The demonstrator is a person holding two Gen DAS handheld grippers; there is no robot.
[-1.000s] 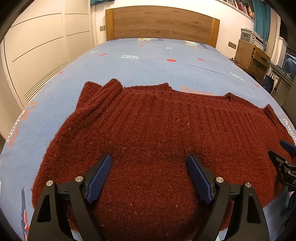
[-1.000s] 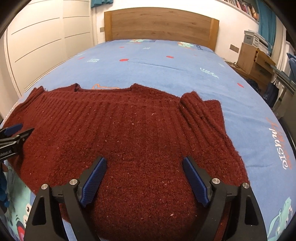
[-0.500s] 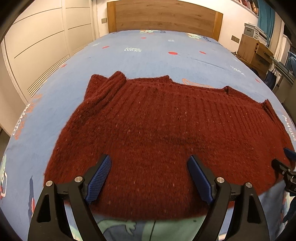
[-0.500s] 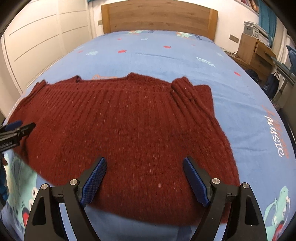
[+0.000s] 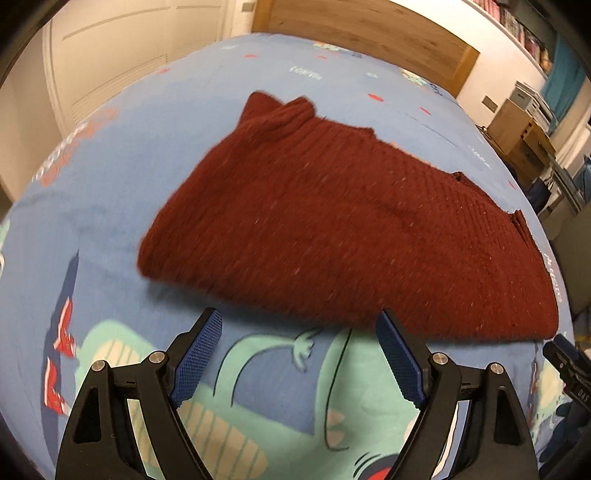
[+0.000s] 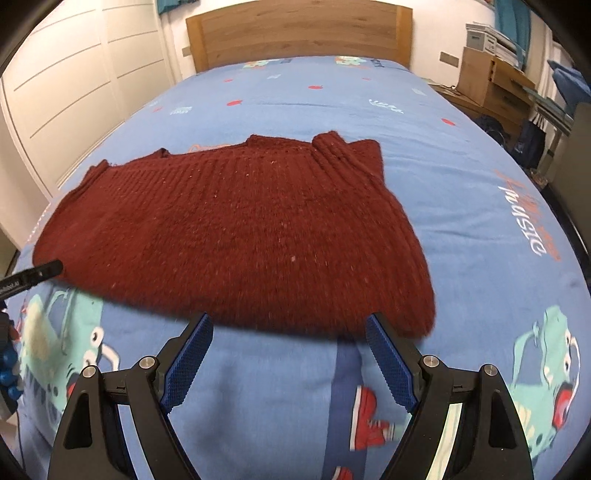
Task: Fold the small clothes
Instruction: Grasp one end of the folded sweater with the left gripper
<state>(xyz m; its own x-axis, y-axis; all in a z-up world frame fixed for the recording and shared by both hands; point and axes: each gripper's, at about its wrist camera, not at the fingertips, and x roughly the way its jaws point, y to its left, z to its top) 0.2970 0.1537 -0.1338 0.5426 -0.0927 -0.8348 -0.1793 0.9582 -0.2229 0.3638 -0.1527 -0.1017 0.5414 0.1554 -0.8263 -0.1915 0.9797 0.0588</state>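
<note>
A dark red knitted sweater [image 5: 351,221] lies folded flat on the blue printed bedsheet [image 5: 258,387]; it also shows in the right wrist view [image 6: 240,229]. My left gripper [image 5: 299,354] is open and empty, just in front of the sweater's near edge, toward its left half. My right gripper [image 6: 290,354] is open and empty, just in front of the near edge, toward its right half. The tip of the left gripper shows at the left edge of the right wrist view [image 6: 37,271]. The tip of the right gripper shows at the right edge of the left wrist view [image 5: 565,354].
A wooden headboard [image 6: 299,33] stands at the far end of the bed. White wardrobe doors [image 6: 74,74] run along the left. A wooden cabinet [image 6: 491,81] and bags [image 6: 532,140] stand at the right of the bed.
Both grippers have drawn back toward the near bed edge and risen. They were over the sweater; now they are off it, with bare sheet below them. The sweater has not moved.
</note>
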